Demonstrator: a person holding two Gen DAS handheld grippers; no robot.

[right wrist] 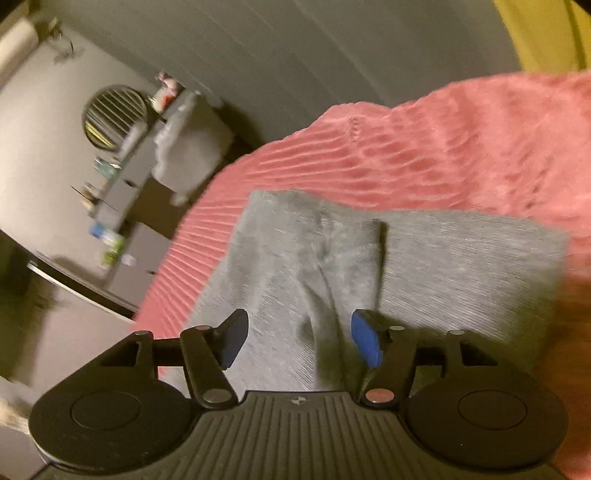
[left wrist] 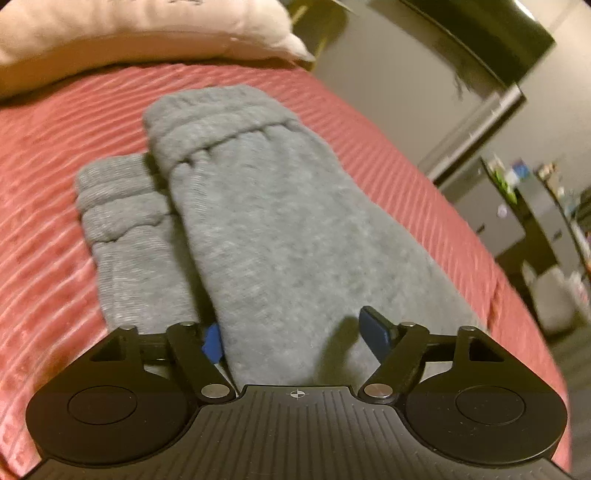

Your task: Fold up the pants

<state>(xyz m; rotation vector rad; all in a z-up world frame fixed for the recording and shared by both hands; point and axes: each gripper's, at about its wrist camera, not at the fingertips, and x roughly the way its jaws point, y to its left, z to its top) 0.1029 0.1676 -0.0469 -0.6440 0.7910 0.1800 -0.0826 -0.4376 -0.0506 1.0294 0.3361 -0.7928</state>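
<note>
A ribbed coral-pink bedspread (left wrist: 369, 122) carries the grey fleece pants (left wrist: 280, 229), folded lengthwise with the elastic cuffs bunched at the far end. A pale pillow (left wrist: 147, 33) lies beyond. The left gripper (left wrist: 295, 338) hangs spread wide over the cloth, pinching nothing. The right gripper (right wrist: 299, 341) is likewise parted above a seam ridge, its blue pads (right wrist: 364, 341) holding no fabric.

Bed (left wrist: 55, 147) with pink ribbed cover; grey pants (left wrist: 266, 221), pillow (left wrist: 147, 33) on it.
</note>
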